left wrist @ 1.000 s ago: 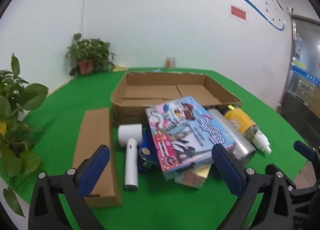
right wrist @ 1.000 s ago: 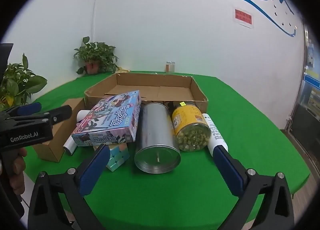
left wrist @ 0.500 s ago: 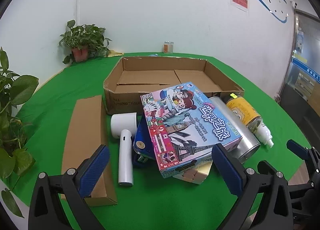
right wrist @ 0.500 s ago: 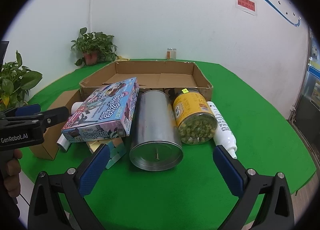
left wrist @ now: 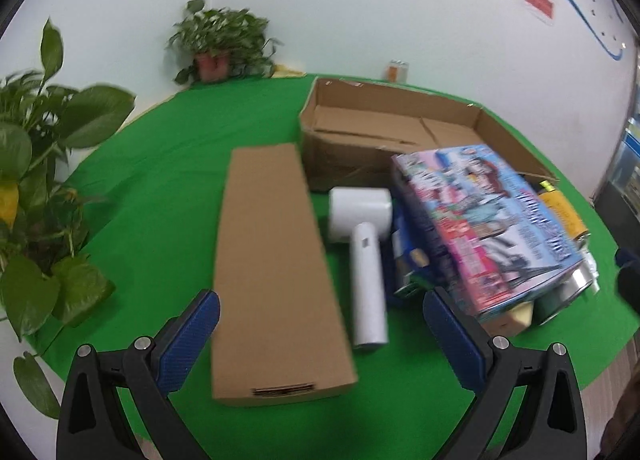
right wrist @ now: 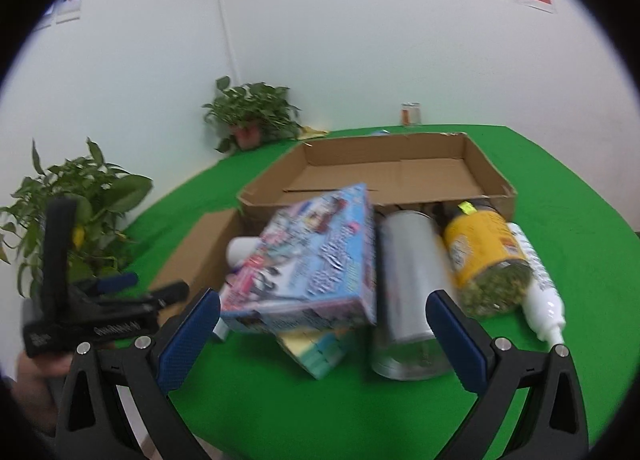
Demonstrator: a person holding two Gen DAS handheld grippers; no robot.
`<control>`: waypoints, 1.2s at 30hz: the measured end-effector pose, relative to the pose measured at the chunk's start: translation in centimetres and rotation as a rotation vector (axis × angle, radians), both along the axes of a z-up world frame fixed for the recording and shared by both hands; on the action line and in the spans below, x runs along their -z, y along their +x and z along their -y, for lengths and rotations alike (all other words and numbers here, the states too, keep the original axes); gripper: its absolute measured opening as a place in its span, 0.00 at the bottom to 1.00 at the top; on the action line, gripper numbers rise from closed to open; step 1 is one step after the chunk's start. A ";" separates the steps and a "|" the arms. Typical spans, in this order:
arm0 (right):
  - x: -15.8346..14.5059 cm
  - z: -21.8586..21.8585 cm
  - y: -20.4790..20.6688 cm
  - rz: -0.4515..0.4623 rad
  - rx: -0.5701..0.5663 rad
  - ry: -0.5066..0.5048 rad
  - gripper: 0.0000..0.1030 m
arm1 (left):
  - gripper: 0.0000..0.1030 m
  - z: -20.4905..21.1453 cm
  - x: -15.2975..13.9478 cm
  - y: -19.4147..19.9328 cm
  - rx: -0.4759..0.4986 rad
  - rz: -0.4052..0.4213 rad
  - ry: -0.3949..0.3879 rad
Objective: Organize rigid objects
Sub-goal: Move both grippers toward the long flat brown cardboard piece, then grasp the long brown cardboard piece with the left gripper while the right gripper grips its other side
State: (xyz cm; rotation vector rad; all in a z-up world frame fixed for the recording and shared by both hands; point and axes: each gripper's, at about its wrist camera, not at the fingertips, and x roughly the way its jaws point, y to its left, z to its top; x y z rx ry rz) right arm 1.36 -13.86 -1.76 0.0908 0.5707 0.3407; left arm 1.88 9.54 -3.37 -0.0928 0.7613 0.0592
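My left gripper [left wrist: 320, 316] is open and empty, just short of a long flat brown box [left wrist: 272, 260] and a white hammer-shaped device [left wrist: 366, 252]. A colourful game box [left wrist: 488, 228] lies tilted on a cube and a blue item [left wrist: 404, 256]. My right gripper [right wrist: 322, 320] is open and empty in front of the game box [right wrist: 312, 268], a silver can [right wrist: 408, 292], a yellow jar [right wrist: 488, 264] and a white bottle [right wrist: 540, 292]. An open cardboard tray [right wrist: 492, 176] stands behind them.
The objects lie on a round green table [left wrist: 168, 188]. Potted plants stand at the left edge [left wrist: 44, 188] and at the back [left wrist: 220, 44]. A small glass jar [right wrist: 411, 114] stands at the far edge. The left gripper's body [right wrist: 92, 320] shows at the left of the right wrist view.
My left gripper has swung left, so the long brown box and white device now lie between its fingers. My right gripper has moved closer to the game box and shifted left.
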 end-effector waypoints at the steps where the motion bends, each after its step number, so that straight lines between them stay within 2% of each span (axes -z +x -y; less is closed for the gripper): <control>1: -0.2 -0.5 0.4 -0.002 -0.012 0.005 1.00 | 1.00 -0.7 0.6 0.1 -0.006 -0.014 -0.012; 5: -0.5 -3.3 1.8 -0.042 -0.081 0.010 1.00 | 0.98 -3.1 2.5 0.5 -0.024 -0.068 -0.037; 7: -0.5 -4.8 2.5 -0.073 -0.118 0.014 1.00 | 0.90 -3.4 3.2 0.7 -0.027 -0.098 -0.035; 9: -0.5 -5.9 3.1 -0.098 -0.145 0.019 1.00 | 0.83 -4.0 3.9 0.6 -0.002 -0.106 -0.077; 10: -0.5 -6.6 3.5 -0.112 -0.161 0.022 1.00 | 0.83 -4.5 4.0 0.3 -0.001 -0.095 -0.098; 17: 0.3 -11.3 5.2 -0.218 -0.263 0.030 1.00 | 0.80 -6.8 4.1 -2.3 0.029 -0.077 -0.062; 27: 3.4 -17.9 9.3 -0.507 -0.345 0.060 0.99 | 0.80 -7.3 3.8 -7.7 0.186 -0.033 -0.045; 32: 5.0 -20.8 10.2 -0.578 -0.352 0.007 0.99 | 0.80 -7.3 3.7 -8.6 0.183 -0.044 -0.054; 36: 6.7 -21.1 9.8 -0.661 -0.357 -0.002 0.98 | 0.80 -7.5 3.6 -8.9 0.179 -0.044 -0.057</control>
